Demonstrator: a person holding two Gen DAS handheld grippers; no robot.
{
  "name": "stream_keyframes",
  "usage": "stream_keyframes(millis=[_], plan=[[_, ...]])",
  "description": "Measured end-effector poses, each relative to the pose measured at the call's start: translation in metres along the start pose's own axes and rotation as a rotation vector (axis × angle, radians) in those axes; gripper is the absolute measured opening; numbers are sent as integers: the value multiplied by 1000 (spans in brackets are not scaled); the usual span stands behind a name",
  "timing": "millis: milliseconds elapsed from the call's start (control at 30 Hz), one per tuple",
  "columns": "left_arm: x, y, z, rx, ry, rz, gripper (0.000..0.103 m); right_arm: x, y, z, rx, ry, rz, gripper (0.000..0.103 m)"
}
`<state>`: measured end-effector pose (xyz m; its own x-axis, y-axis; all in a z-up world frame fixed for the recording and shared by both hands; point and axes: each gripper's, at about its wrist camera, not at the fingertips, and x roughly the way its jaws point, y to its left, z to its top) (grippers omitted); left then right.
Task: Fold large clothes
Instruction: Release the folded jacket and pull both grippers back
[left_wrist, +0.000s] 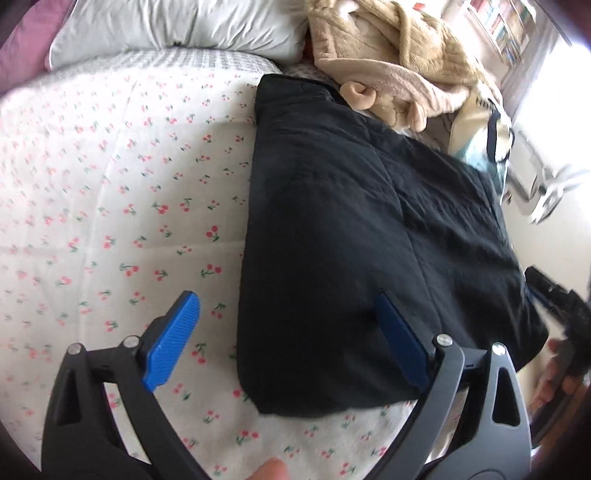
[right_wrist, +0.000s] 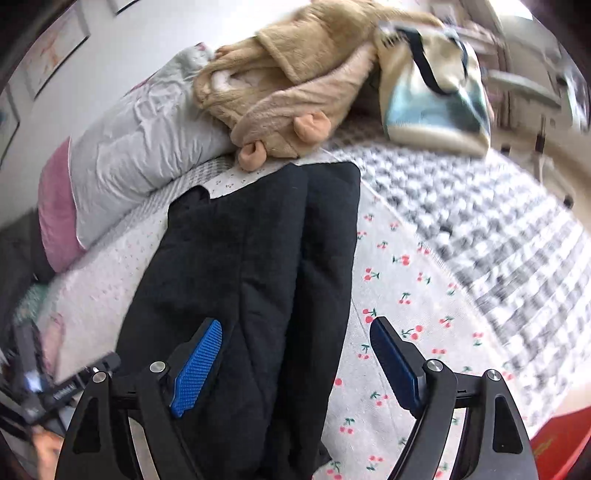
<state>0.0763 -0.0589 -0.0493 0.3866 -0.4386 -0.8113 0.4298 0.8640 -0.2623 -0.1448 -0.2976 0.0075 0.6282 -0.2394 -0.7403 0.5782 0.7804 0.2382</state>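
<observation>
A black padded garment (left_wrist: 354, 236) lies folded flat on the cherry-print bed sheet (left_wrist: 110, 206). My left gripper (left_wrist: 288, 314) is open above the garment's near left edge, with one blue finger (left_wrist: 173, 339) over the sheet and the other over the cloth. In the right wrist view the same garment (right_wrist: 258, 266) runs away from me as a long folded strip. My right gripper (right_wrist: 295, 339) is open above its near right edge, holding nothing.
A grey pillow (left_wrist: 177, 29) and a pink pillow (right_wrist: 59, 206) lie at the head of the bed. A tan fleece garment (right_wrist: 295, 74) and a cream bag with dark straps (right_wrist: 436, 92) lie beyond the black garment. A grey checked blanket (right_wrist: 498, 229) covers the right.
</observation>
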Motion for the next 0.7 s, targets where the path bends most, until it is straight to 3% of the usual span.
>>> stream_keyframes(millis=[133, 233, 433, 567, 700], plan=[[-21, -24, -15, 89, -20, 78, 96, -11, 50, -17, -94, -14, -39, 84], [-31, -39, -29, 128, -23, 116, 99, -17, 46, -14, -103, -4, -53, 85], [-36, -59, -54, 186, 19, 132, 100, -38, 66, -46, -126, 4, -124, 88], [-35, -60, -64, 155, 42, 125, 100, -39, 75, -72, -191, -11, -193, 90], [-35, -65, -66, 160, 37, 114, 100, -33, 70, -80, -160, 5, -204, 90]])
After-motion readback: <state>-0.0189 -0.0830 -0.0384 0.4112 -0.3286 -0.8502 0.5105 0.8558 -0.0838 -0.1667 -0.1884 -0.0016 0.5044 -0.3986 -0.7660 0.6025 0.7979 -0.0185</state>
